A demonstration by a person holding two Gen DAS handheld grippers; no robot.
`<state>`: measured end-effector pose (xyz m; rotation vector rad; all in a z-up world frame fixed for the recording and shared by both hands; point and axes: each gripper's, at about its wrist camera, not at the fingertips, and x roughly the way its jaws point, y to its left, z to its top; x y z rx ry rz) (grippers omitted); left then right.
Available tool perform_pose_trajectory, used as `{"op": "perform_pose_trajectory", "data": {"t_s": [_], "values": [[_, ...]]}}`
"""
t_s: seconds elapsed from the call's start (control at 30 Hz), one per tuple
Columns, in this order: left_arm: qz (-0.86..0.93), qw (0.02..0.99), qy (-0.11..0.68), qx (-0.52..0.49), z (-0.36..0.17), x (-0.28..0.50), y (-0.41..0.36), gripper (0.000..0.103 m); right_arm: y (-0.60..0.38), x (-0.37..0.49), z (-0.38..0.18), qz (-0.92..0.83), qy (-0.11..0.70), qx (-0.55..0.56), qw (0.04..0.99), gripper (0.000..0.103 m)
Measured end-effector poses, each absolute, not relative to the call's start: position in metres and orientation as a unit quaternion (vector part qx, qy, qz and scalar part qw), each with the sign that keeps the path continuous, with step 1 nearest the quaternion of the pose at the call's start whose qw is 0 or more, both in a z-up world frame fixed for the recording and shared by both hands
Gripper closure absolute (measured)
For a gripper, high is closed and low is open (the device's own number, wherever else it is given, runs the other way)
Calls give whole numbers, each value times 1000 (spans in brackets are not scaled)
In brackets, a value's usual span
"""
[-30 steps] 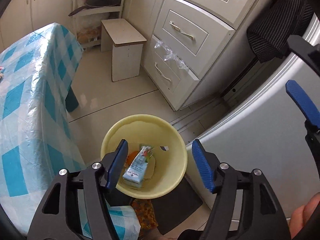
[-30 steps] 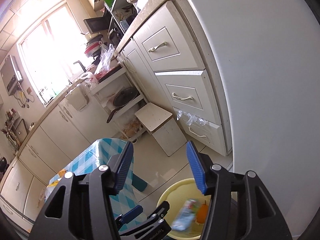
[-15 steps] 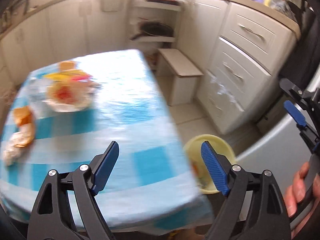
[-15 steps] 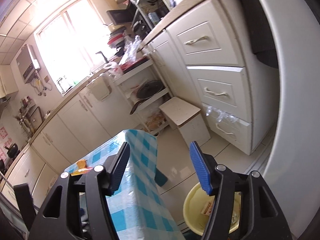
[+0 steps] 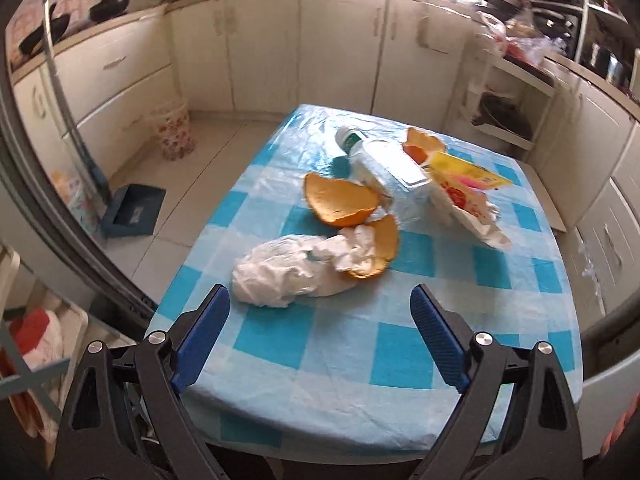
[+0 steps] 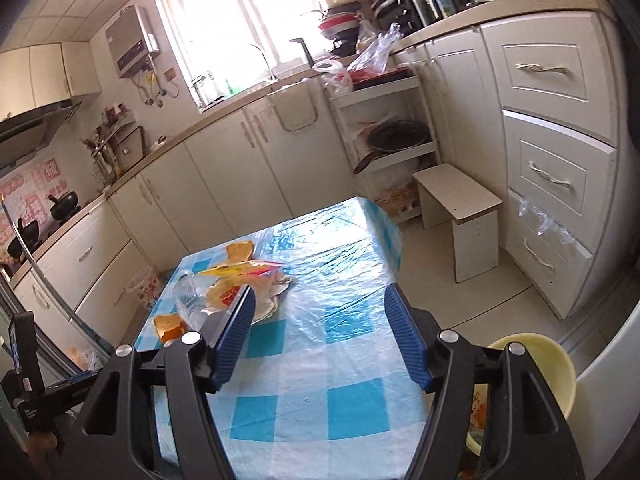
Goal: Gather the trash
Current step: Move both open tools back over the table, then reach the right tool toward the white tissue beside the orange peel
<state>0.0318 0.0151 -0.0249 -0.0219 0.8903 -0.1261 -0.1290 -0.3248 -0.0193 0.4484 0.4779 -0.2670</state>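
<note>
Trash lies on the blue-checked table [image 5: 400, 344]: a crumpled white tissue [image 5: 288, 270], orange peels [image 5: 340, 202], a lying clear plastic bottle [image 5: 380, 156] and a yellow wrapper on crumpled paper [image 5: 464, 184]. My left gripper [image 5: 320, 304] hovers over the table's near end just short of the tissue, jaws opening and empty. My right gripper [image 6: 320, 308] is above the same table [image 6: 320, 400], jaws opening with nothing between them. The wrapper [image 6: 240, 270], bottle [image 6: 188, 296] and a peel [image 6: 170, 326] lie beyond its left finger. The yellow bin [image 6: 548, 368] sits on the floor at lower right.
White cabinets and drawers [image 6: 556, 160] line the walls. A small white stool [image 6: 460, 208] stands past the table's far corner. A blue dustpan [image 5: 132, 210] and a patterned basket [image 5: 172, 132] rest on the floor to the left. The fridge side [image 6: 616, 380] is at right.
Both grippers swung away from the yellow bin toward the table, and their jaws widened. The left view went from looking into the bin to looking over the trash on the table.
</note>
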Motion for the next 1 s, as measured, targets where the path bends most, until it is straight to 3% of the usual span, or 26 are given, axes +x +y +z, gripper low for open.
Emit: {"op": "perform_pose_trajectory", "data": {"t_s": [1.0], "values": [[-55, 880, 471, -15, -42, 42, 56, 15, -181, 1, -76, 16, 368, 162, 916, 38]]}}
